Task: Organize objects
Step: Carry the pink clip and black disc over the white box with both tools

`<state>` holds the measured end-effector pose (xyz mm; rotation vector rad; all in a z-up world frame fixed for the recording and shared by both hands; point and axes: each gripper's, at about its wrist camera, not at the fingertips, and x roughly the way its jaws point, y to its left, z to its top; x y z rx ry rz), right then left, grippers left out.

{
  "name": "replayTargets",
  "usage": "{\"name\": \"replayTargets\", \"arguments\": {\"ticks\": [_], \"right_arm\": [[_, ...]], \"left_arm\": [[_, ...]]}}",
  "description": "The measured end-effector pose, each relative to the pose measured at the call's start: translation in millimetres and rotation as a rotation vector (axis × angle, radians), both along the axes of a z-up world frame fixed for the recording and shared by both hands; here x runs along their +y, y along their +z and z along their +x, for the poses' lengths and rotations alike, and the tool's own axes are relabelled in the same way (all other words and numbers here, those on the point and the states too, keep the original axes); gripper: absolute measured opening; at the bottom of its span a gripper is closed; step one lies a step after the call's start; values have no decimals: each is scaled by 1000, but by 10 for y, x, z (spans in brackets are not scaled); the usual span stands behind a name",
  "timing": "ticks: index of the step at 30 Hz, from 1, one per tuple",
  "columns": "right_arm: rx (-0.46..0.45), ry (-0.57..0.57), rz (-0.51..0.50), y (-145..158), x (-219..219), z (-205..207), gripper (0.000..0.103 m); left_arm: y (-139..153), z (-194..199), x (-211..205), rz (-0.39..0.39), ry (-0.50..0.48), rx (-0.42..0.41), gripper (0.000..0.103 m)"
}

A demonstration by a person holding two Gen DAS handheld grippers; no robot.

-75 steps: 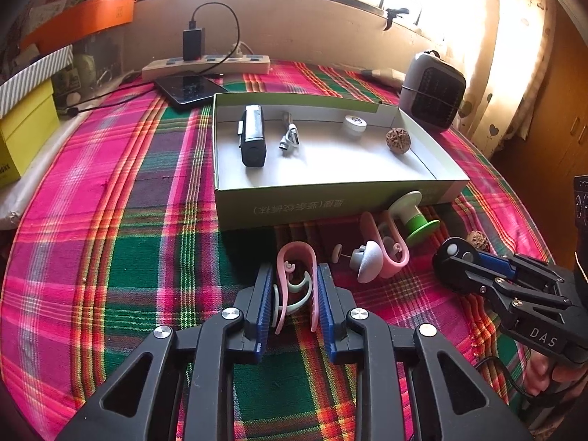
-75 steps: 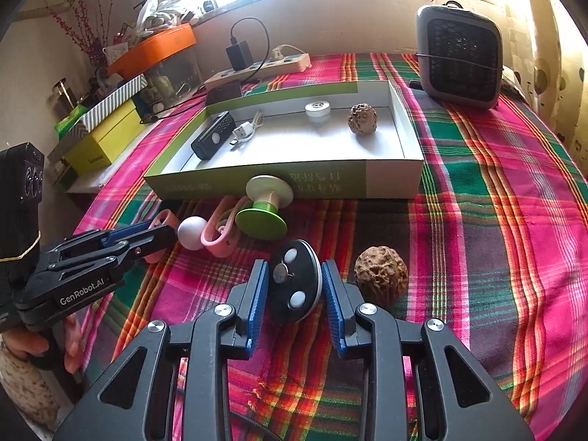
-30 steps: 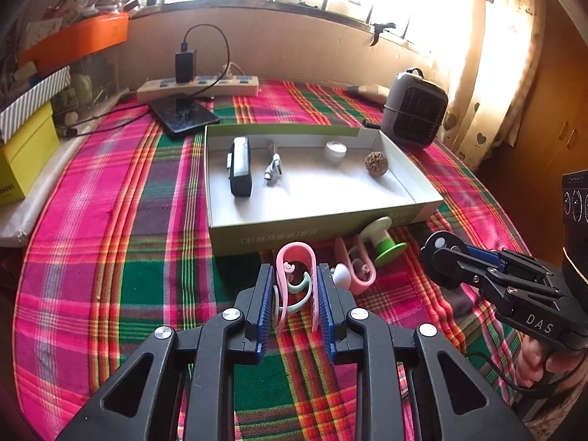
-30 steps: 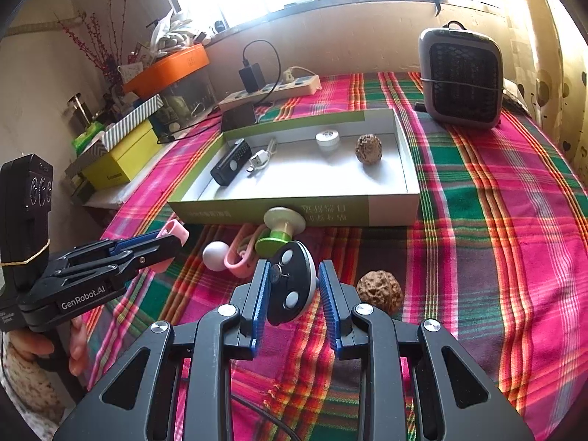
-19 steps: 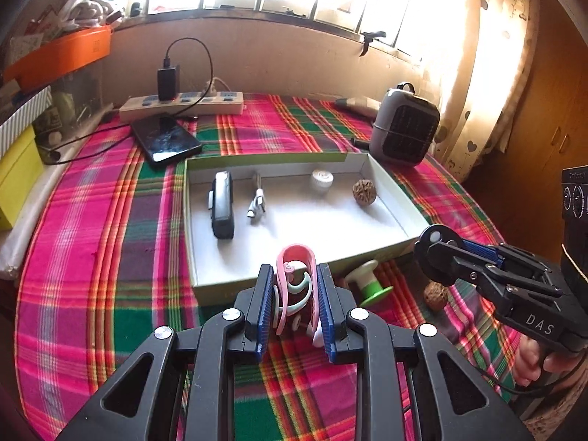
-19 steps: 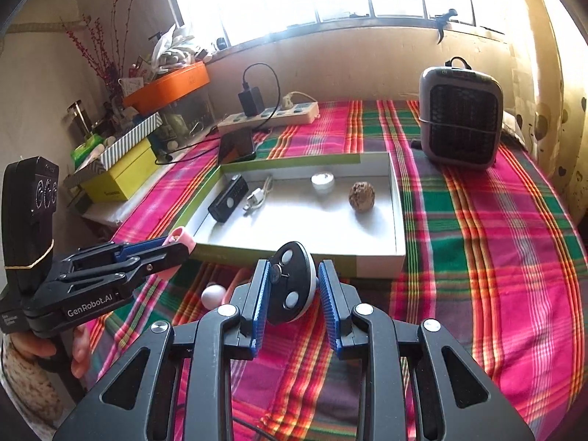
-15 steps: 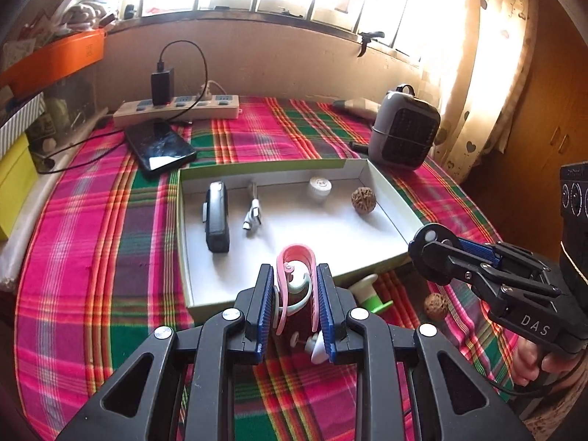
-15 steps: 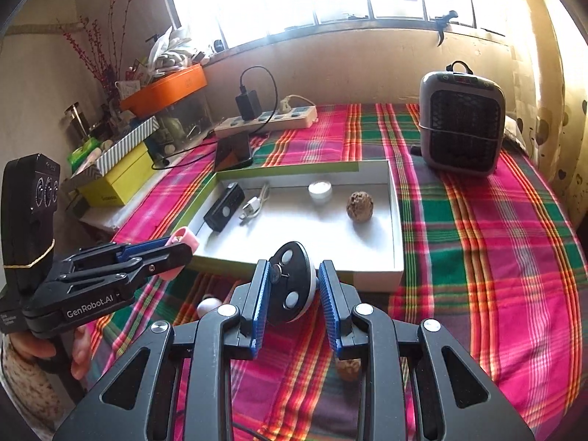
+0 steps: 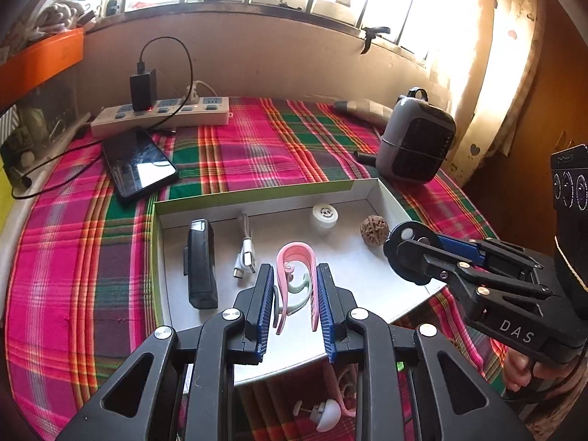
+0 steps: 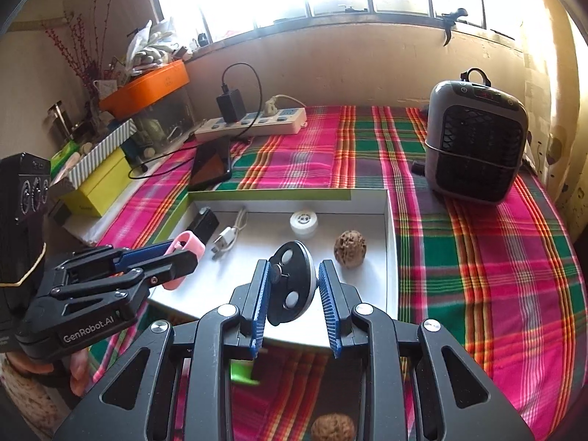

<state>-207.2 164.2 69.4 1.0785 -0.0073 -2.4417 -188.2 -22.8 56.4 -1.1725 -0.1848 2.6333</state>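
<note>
The left gripper (image 9: pixel 294 286) pinches a pink clip (image 9: pixel 296 275) between its blue pads, above the white tray (image 9: pixel 389 198). Just to its right, the right gripper (image 10: pixel 294 286) clamps a black disc (image 10: pixel 290 284) over the same tray, with a walnut (image 10: pixel 350 248) just ahead and to the right of its fingers.

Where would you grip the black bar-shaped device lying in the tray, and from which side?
Grip the black bar-shaped device across its narrow width near mid-length, coming down from above. It lies flat on the tray floor, its long axis running from front to back. Its long sides look free: the left tray wall and the white USB cable both stand clear, probably leaving room for jaws.
</note>
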Motion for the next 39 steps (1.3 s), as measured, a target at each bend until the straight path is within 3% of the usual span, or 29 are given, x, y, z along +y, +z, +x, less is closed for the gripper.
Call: {"name": "replayTargets", "arguments": {"ticks": [17,39], "right_arm": [[-58,-20,52,-230,-99,-514,28],[31,-26,182,-290,-239,-661,28]], "left_arm": [[-191,-415,67,-6,-6,-61,21],[-295,-608,89,-17,9,-87,21]]}}
